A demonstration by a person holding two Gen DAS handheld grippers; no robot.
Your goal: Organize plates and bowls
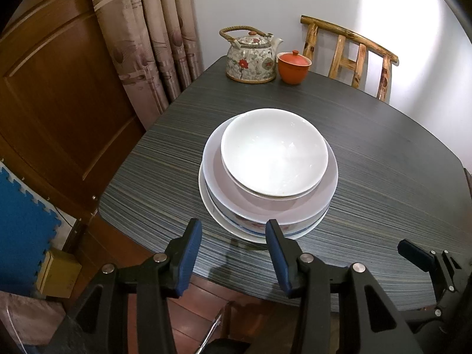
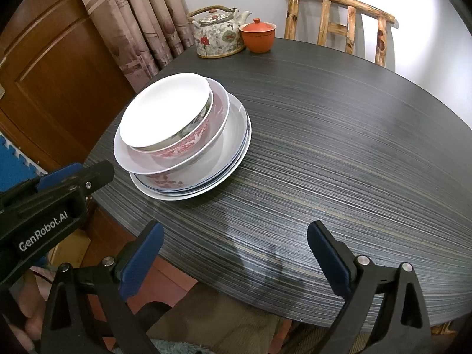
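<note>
A stack of dishes stands on the dark striped table [image 1: 383,177]. On top is a white bowl [image 1: 274,152] [image 2: 165,109], nested in a red-patterned bowl [image 2: 188,143], inside a wide shallow bowl [image 1: 295,206] [image 2: 218,129], on blue-rimmed plates [image 1: 244,234] [image 2: 236,159]. My left gripper [image 1: 233,230] is open and empty, just short of the stack's near edge. My right gripper [image 2: 234,236] is open and empty over the table's near edge, to the right of the stack. The left gripper's body [image 2: 53,188] shows in the right wrist view.
A floral teapot [image 1: 252,56] [image 2: 218,34] and an orange lidded cup [image 1: 294,65] [image 2: 258,35] stand at the table's far edge. A wooden chair [image 1: 354,56] [image 2: 339,17] is behind the table. Curtain [image 1: 153,38] and wooden door [image 1: 59,94] are to the left.
</note>
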